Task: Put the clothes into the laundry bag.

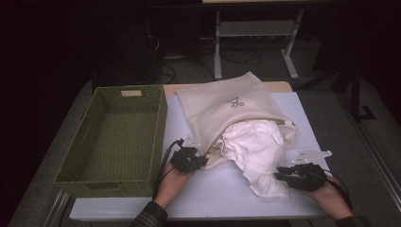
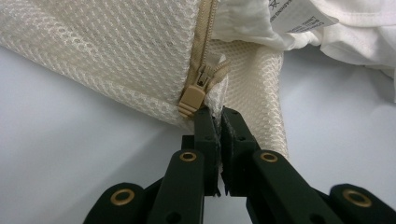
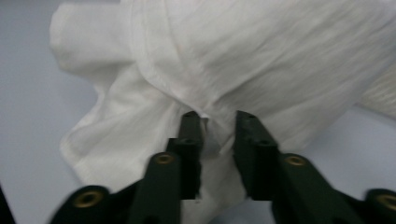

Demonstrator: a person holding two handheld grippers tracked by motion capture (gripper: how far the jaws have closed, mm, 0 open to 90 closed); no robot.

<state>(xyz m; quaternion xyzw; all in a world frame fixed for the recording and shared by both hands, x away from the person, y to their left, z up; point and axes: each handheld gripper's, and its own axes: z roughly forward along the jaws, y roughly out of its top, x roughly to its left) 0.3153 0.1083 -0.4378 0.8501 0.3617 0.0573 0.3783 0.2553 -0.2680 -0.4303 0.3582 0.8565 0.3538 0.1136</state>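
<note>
We log: left tongs (image 2: pixel 219 116) pinching mesh bag (image 1: pixel 227 106) corner beside zipper pull (image 2: pixel 192 99); right tongs (image 3: pixel 215 122) seemingly gripping white garment (image 3: pixel 261 60), both hands low on surface (image 1: pixel 213 189).

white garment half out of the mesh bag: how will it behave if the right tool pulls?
Probably floppy: the white garment bunches in soft folds around the right tool. Likely light, and it may drag the mesh bag along unless the left tool holds.

We note a cream mesh bag (image 1: pixel 226 101) with a fine honeycomb weave, a small dark outline motif on top, and a tan zipper (image 2: pixel 198 84). White cloth (image 1: pixel 255 151) bears a white label with grey print. The basket (image 1: pixel 71 175) is olive-green woven. The tabletop (image 1: pixel 213 189) is pale blue-grey. Both grippers' jaws are black with brass rivets.
</note>
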